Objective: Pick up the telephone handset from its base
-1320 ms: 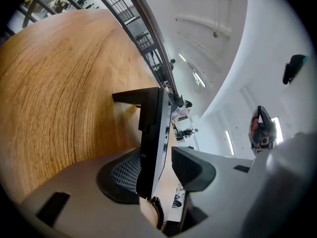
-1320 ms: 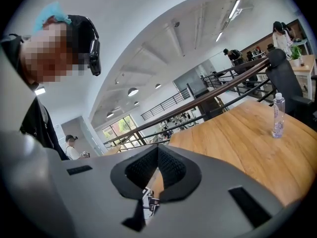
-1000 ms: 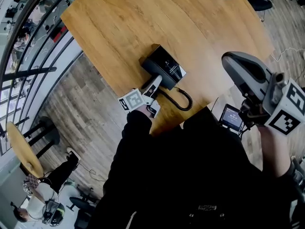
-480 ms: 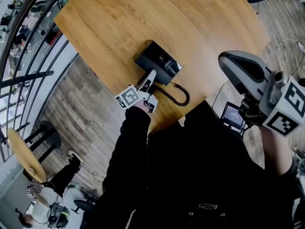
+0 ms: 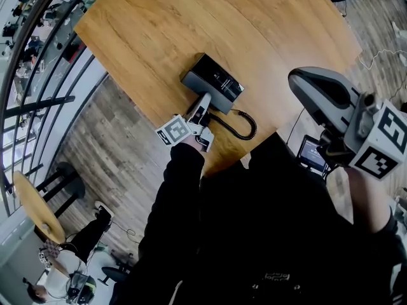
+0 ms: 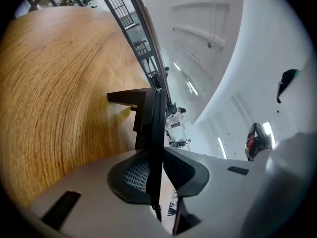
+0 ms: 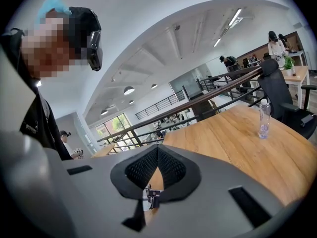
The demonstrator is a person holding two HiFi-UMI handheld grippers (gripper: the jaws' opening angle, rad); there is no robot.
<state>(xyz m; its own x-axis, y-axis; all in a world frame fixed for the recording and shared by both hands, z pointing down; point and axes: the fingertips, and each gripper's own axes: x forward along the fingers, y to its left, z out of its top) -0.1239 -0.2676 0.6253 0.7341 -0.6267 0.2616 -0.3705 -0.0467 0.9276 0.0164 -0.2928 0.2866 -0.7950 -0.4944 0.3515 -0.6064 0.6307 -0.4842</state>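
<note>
A black sleeve point(image 5: 181, 189) reaches from the person toward the black box-shaped telephone base point(image 5: 215, 81). At the sleeve's end is the left grey two-jaw gripper point(image 5: 201, 104), which touches the near edge of the base. Its jaws are squeezed close on a thin black part, the black telephone handset point(image 6: 148, 114), which lies against the base there. Just nearer than the base, this gripper has a cube with black and white squares point(image 5: 175, 131). The squares make a pattern, not words. To the right of the base and well apart from it, the right grey two-jaw gripper point(image 7: 157, 153) is held off the table. Its jaws are pressed together with nothing in them. Below it glows a small blue screen point(image 5: 310, 154), too small to read. A curly black cord point(image 5: 245, 126) loops on the wood just right of the base. The top of the base has tiny white print that cannot be read. The base sits on a big round-edged wooden table point(image 5: 159, 30). Far beyond the base a clear plastic bottle point(image 7: 264, 119) stands upright on the table. Left of the table runs a dark metal railing point(image 5: 57, 62).
</note>
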